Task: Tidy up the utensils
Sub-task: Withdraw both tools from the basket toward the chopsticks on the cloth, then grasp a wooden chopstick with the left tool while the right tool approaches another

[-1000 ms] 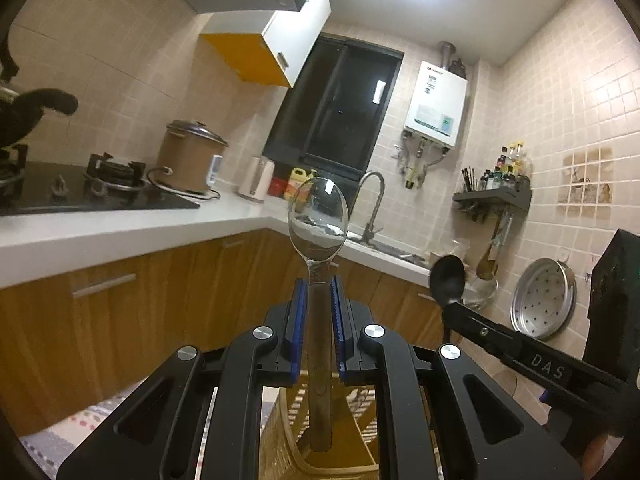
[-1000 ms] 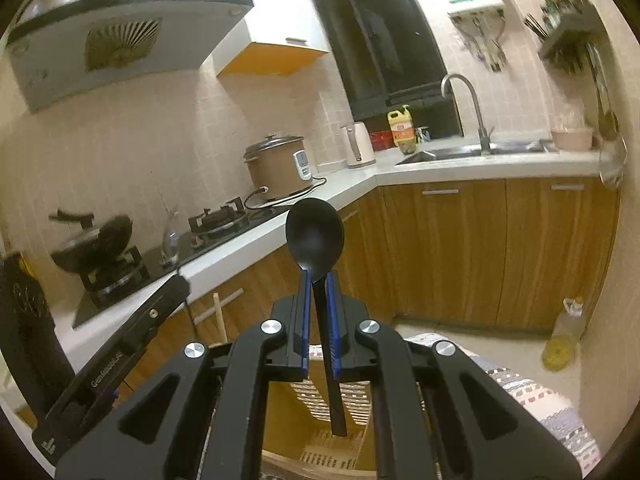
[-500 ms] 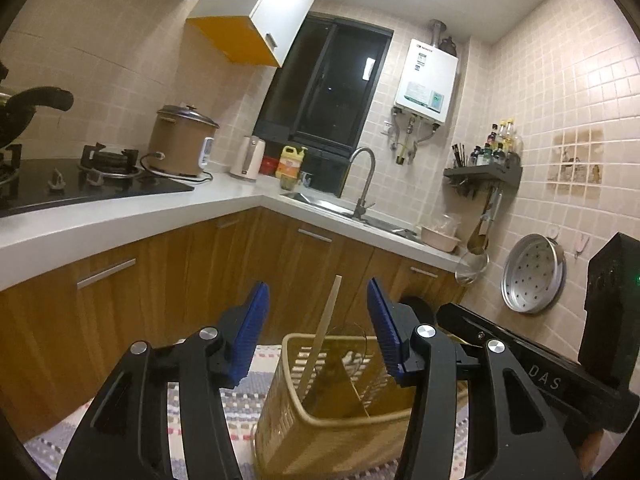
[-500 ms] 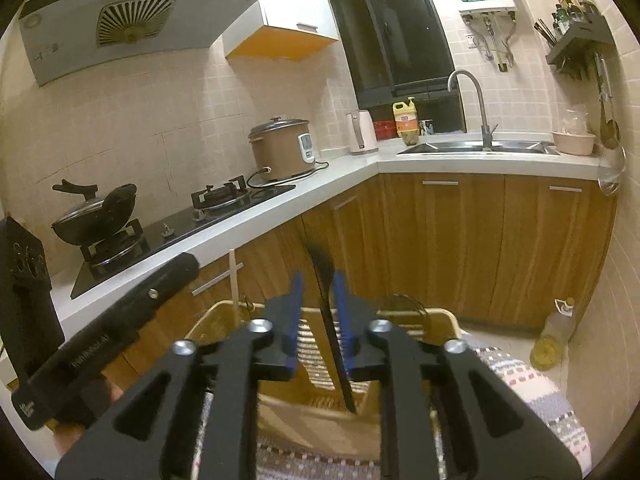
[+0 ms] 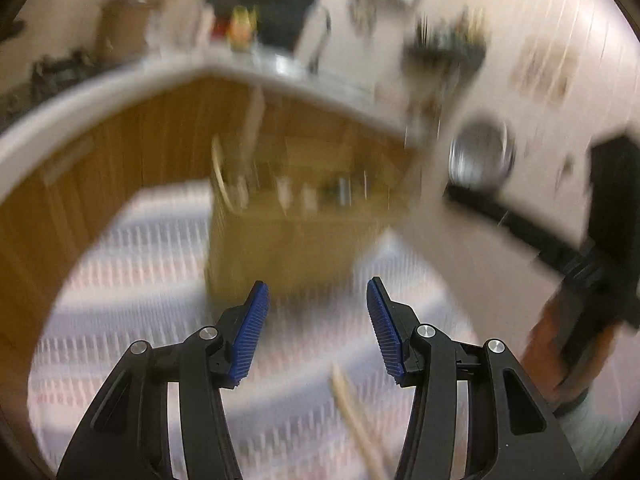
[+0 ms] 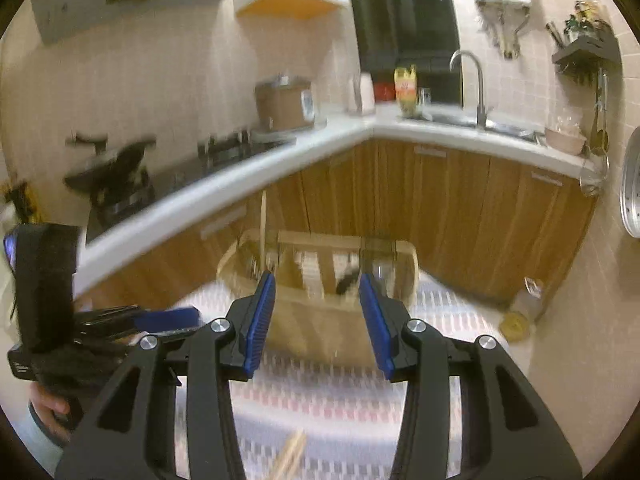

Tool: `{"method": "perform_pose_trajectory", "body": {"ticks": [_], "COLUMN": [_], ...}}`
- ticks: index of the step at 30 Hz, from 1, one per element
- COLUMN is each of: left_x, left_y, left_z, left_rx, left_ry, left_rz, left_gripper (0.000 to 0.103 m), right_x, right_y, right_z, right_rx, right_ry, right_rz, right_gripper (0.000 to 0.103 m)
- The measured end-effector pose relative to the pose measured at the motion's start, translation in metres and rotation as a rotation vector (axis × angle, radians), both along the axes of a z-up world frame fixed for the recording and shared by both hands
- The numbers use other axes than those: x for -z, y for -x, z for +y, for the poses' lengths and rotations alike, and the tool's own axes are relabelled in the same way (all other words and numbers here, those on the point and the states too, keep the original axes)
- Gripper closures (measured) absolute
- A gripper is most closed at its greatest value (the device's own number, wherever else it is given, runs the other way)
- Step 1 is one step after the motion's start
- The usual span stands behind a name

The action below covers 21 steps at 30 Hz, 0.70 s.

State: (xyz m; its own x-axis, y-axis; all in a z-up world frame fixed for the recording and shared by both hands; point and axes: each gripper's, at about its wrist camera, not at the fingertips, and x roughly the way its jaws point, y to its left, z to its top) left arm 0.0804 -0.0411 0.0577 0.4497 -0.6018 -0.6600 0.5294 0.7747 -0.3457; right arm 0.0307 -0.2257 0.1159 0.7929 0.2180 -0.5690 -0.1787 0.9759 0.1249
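A tan slatted utensil basket [image 6: 320,316] stands on a striped cloth [image 6: 340,404], with a black spoon [image 6: 347,280] and a pale stick [image 6: 263,220] inside it. It shows blurred in the left wrist view [image 5: 288,240]. My right gripper [image 6: 318,324] is open and empty, just in front of the basket. My left gripper [image 5: 318,332] is open and empty, a little back from the basket. A pale wooden utensil [image 5: 356,412] lies on the cloth near me; it also shows in the right wrist view [image 6: 290,456].
Wooden cabinets [image 6: 460,208] under a white counter [image 6: 248,176] run behind the basket. A stove with a black pan [image 6: 116,168], a rice cooker [image 6: 286,102] and a sink tap [image 6: 476,80] sit on it. A plastic bottle [image 6: 520,312] stands at the right.
Both grippers let go of their spoons, which dropped into the basket. Both opened wide, pulled back and tilted down toward the cloth. The left view is motion-blurred.
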Motion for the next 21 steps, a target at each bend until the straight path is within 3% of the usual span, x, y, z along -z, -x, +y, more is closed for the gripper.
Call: {"method": "perform_pose_trajectory", "body": {"ticks": [3,8,13,21], "left_x": [0.035,0.08,0.101,0.107], "left_y": [0.022,0.052,0.065,0.063], "left_z": [-0.02,-0.042,-0.051,-0.053], "left_rx": [0.08,0.114,0.07,0.029], "left_ry": [-0.091,-0.186,-0.264,-0.278], "left_rz": [0.099,0.146,0.096,0.055], "left_gripper": [0.059,0.069,0.078,0.092], "right_x": [0.019,0.067,0.111,0.132], "right_y": [0.02,0.041,0.053,0.066], "right_z": [-0.004,-0.027,-0.054,-0.064], "right_rx": [-0.003,0.027,0.051,0.066], "right_ry": [0.011,-0.082,-0.23,-0.265], "right_rz": [0.09,0.248,0.375,0.41], "right_gripper": [0.062,0.063,0.065,0.065]}}
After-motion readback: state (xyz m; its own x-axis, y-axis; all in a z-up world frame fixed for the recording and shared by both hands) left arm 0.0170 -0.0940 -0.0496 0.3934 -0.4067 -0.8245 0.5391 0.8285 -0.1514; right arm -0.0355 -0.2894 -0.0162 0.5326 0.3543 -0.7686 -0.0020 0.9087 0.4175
